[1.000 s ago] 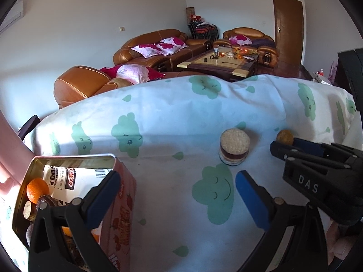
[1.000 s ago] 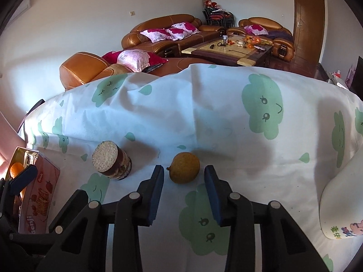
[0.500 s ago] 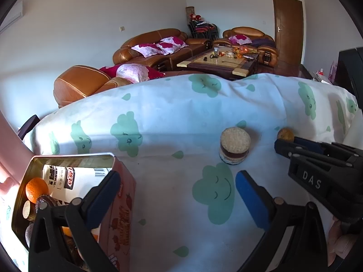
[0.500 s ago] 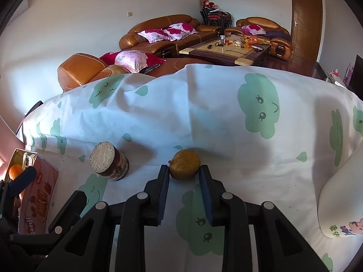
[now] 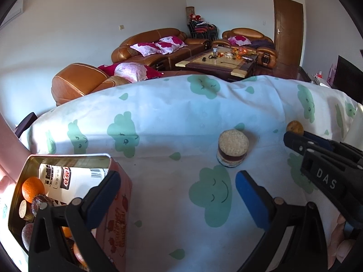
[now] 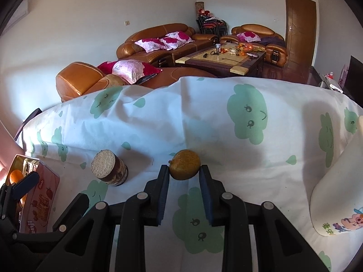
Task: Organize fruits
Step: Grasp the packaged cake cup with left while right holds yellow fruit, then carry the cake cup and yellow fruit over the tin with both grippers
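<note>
Right tool point(image 6: 184, 173): you had both pads against a yellow-brown fruit point(image 6: 185, 164) at frame centre, clamped at its widest part, presumably so it would not roll out. Fruit looked round, dull and mottled, with a small nub on its left side; it sat on the cloud-print tabletop point(image 6: 226, 136), whether lifted I could not tell. Cork-topped jar point(image 6: 110, 170) stood upright, just left of it. Left tool point(image 5: 177, 195): jaws wide apart, empty, held beside the open tin point(image 5: 68, 158) at lower left, likely the destination. An orange point(image 5: 33, 189) already lay inside.
</note>
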The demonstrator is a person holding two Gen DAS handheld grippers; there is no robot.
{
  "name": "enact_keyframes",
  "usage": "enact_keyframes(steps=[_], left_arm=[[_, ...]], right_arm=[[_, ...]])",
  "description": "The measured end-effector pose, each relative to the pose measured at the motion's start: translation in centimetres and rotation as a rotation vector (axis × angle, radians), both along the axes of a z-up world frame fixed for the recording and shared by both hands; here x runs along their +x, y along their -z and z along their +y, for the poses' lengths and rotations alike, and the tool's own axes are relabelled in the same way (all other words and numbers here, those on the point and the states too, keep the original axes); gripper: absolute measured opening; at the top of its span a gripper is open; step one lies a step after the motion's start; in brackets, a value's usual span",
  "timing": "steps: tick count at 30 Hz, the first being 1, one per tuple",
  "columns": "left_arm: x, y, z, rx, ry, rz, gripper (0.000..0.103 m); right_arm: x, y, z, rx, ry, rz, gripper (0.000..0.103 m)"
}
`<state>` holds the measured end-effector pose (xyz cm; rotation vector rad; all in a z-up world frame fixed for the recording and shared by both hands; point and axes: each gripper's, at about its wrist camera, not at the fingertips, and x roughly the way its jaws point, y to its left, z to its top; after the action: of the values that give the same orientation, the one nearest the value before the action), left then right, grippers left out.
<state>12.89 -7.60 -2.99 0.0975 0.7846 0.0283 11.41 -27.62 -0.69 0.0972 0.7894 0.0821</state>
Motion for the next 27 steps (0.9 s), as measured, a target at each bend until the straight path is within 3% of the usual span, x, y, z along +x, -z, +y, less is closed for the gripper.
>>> enact_keyframes(steps=[10, 15, 19, 20, 21, 23, 27], left_arm=[[3.1, 0.1, -1.9, -0.078, 0.004, 0.034, 0.1], [6.0, 1.8, -3.2, -0.113, 0.014, 0.137, 0.08], [6.4, 2.0, -3.9, -0.104, 0.024, 0.134, 0.072], [6.4, 1.9, -4.1, -0.108, 0.036, 0.131, 0.065], [6.4, 1.8, -4.1, -0.111, 0.04, 0.122, 0.049], [6.2, 1.8, -3.8, -0.133, 0.042, 0.111, 0.035], [6.3, 1.7, -2.6, -0.209, 0.054, 0.103, 0.035]], right_arm=[[-2.2, -2.4, -1.2, -0.103, 0.135, -0.186, 0.029], [-1.5, -2.4, -2.4, -0.081, 0.174, -0.18, 0.029], [-1.3, -2.5, -2.5, -0.09, 0.167, -0.174, 0.029], [-1.3, -2.4, -2.5, -0.093, 0.164, -0.174, 0.029], [-1.2, -2.4, -2.4, -0.097, 0.162, -0.175, 0.029], [-1.4, -2.4, -2.5, -0.1, 0.161, -0.179, 0.029], [-1.7, -2.4, -2.5, -0.104, 0.162, -0.184, 0.029]])
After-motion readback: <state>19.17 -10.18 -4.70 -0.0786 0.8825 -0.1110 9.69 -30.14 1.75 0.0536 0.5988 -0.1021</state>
